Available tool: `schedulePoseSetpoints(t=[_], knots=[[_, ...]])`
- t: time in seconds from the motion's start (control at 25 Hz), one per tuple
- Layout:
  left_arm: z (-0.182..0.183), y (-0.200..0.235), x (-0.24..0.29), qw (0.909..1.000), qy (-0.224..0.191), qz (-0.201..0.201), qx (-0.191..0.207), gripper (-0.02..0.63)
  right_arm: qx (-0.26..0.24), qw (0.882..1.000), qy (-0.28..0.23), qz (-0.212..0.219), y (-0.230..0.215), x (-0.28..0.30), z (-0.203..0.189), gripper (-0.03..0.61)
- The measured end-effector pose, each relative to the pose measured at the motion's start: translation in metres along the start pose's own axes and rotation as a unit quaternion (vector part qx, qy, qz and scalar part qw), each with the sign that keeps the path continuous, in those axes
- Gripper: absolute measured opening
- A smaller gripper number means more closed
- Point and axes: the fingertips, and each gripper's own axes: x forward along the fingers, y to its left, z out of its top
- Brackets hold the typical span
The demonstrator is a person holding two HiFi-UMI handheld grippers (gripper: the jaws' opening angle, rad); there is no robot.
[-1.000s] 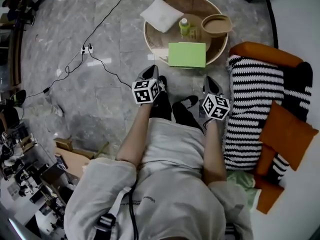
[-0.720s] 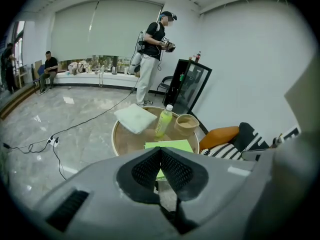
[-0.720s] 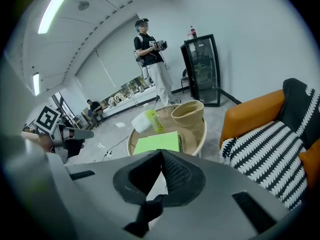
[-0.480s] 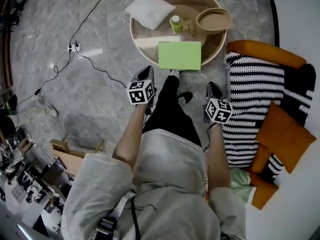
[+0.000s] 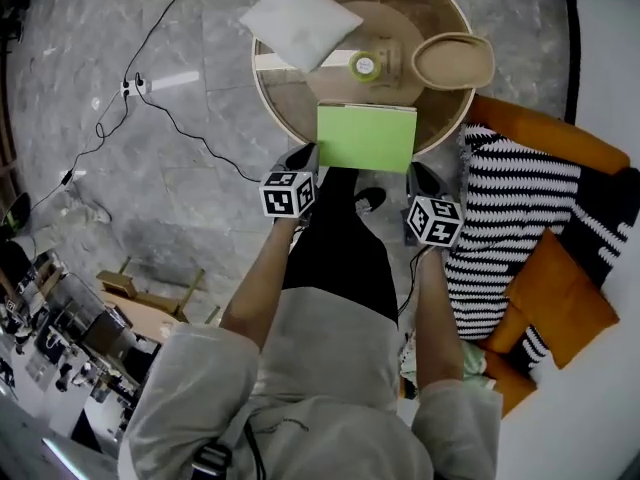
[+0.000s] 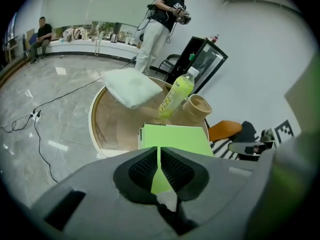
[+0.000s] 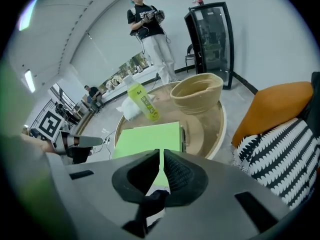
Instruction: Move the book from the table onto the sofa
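Note:
A bright green book (image 5: 366, 136) lies flat at the near edge of the round wooden table (image 5: 262, 78). It also shows just beyond the jaws in the left gripper view (image 6: 175, 138) and the right gripper view (image 7: 148, 138). My left gripper (image 5: 303, 156) hovers off the book's near left corner, shut and empty. Off the near right corner is my right gripper (image 5: 420, 176), likewise shut with nothing in it. The sofa (image 5: 520, 128), orange with a black-and-white striped blanket (image 5: 505, 233), stands to the right of the table.
On the table sit a white pillow (image 5: 300, 18), a green bottle (image 5: 366, 65) and a woven bowl (image 5: 452, 60). A cable with a power strip (image 5: 130, 88) crosses the floor at the left. Orange cushions (image 5: 560, 303) lie on the sofa. A person (image 7: 147, 29) stands beyond the table.
Both grippers have come down and forward to the book's near edge. The table and book now sit closer and more central in the head view. Both jaws stay shut.

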Motion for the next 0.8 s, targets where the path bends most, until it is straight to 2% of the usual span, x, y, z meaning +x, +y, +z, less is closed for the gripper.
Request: schedulePoseSetpoints(t=[0.08,0.12,0.16,0.2,0.24,0.28,0.56,0.8], knots=[[0.000,0.007,0.011,0.9999,0.008,-0.002,-0.010,0.011,0.006,1.000,0.007,0.002,-0.002,0.016,0.005,0.009],[0.000,0.010,0.017,0.9998,0.013,-0.003,-0.012,0.031,0.010,1.000,0.009,0.001,-0.003,0.023,0.007,0.011],[0.000,0.012,0.022,0.9997,0.018,-0.006,-0.015,0.086,0.016,1.000,0.012,0.000,-0.005,0.030,0.007,0.014],[0.000,0.013,0.027,0.9996,0.022,-0.008,-0.017,0.137,0.023,1.000,0.016,0.000,-0.007,0.036,0.007,0.055],[-0.001,0.014,0.032,0.9994,0.026,-0.009,-0.019,0.158,0.029,0.999,0.021,0.002,-0.010,0.042,0.005,0.149],[0.000,0.015,0.037,0.9994,0.029,-0.009,-0.019,0.167,0.034,0.999,0.026,0.005,-0.012,0.047,0.004,0.177],[0.002,0.020,0.067,0.9982,0.054,-0.020,-0.016,0.289,0.036,0.999,0.030,0.013,-0.018,0.079,0.006,0.202],[-0.009,0.016,0.079,0.9959,0.082,-0.031,-0.020,0.314,0.038,0.998,0.039,0.014,-0.014,0.092,0.000,0.204]])
